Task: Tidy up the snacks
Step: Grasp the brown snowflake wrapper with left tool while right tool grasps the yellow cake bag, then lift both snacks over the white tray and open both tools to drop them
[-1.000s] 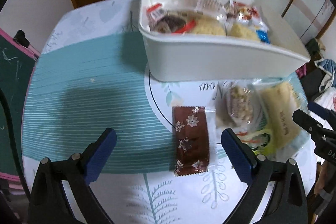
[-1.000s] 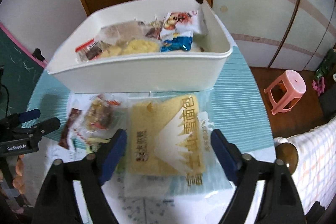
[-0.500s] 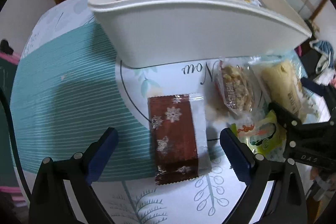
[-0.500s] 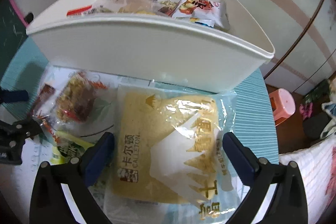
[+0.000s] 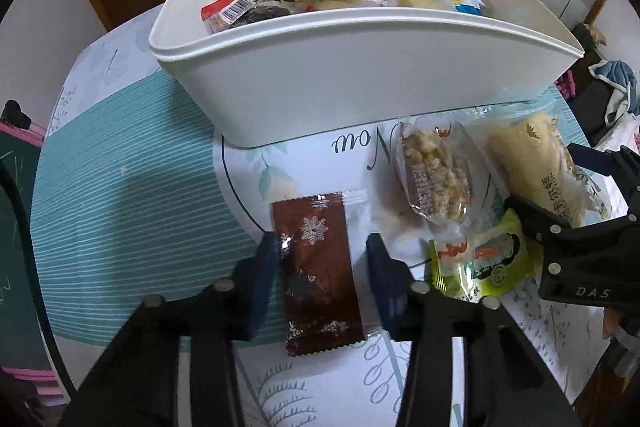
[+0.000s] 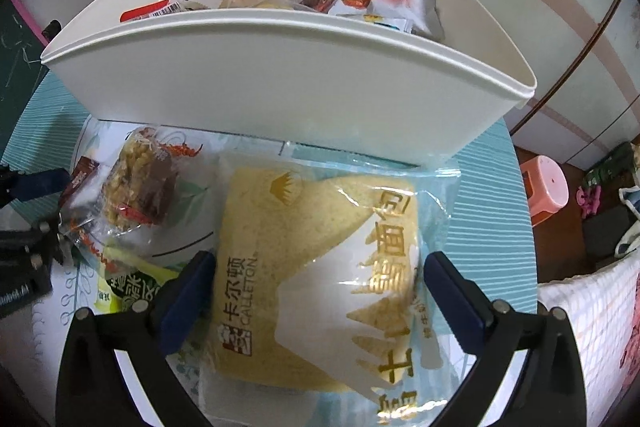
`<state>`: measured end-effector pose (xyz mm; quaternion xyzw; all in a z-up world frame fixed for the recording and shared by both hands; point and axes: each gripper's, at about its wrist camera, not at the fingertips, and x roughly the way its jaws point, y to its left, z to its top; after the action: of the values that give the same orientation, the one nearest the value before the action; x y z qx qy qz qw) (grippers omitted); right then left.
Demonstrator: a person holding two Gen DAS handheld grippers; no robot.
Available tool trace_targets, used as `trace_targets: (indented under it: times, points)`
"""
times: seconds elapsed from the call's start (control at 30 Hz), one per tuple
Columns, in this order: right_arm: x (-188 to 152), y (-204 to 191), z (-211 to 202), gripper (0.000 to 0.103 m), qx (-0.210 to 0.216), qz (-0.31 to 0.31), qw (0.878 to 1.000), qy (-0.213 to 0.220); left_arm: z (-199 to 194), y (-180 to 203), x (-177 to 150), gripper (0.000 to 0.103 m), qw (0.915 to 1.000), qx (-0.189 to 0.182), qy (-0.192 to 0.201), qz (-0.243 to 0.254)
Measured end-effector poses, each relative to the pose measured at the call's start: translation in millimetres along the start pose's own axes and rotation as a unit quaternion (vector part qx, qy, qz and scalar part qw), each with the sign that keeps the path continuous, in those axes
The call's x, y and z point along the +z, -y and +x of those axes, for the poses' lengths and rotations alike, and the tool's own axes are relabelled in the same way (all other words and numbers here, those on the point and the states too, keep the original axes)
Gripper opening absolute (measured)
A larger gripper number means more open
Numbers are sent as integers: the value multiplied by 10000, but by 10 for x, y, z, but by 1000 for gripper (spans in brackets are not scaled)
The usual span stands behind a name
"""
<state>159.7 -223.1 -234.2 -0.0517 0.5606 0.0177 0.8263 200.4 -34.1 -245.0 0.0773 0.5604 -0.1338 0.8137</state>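
I take the white bin (image 5: 340, 79) as my landmark: it sits on the patterned tablecloth (image 5: 120, 195) and already holds several wrapped snacks. Just in front of its near wall lies the row of loose packets.

My left gripper (image 5: 322, 279) points steeply down at the brown snowflake packet (image 5: 316, 267), the packet farthest left in that row. Its jaws are closing, with the packet between the blue pads (image 5: 262, 279); the left pad looks to be at the wrapper's edge, but I cannot be sure from this angle whether both pads are pressing yet. The packet lies flat on the cloth.

To the right of it, still before the bin, are a clear puffed-grain bar packet (image 5: 434, 179) and a green packet (image 5: 484, 263) just beside it, nearer to me.

My right gripper (image 6: 316, 291) hangs over the big bread bag (image 6: 320, 267), which lies directly against the bin's front wall. Its jaws stand wide apart, one pad on each side of the bag; the left pad seems to meet the bag's edge, the right one sits clear. The bag rests flat, not lifted.
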Motion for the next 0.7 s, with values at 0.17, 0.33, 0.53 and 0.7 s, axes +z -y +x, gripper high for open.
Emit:
trace_targets:
  times: [0.17,0.33,0.53,0.7]
  points:
    - [-17,104,6,95,237,107,9997,-48,-35,-38,10,34,9999,-102,35,-33]
    - [-90,142,-69,91,382,159,9991,-5,-73,-81,-72,31,9996,-228,35,-150]
    - [-205,213,-296,90,891,489,9948,77,-265,-73,-159,30,9992,-340,138,-170]
    - [-251,316,-643,90,1233,820,9884,334,-574,-45,-139,30,9981,-515,313,-113]
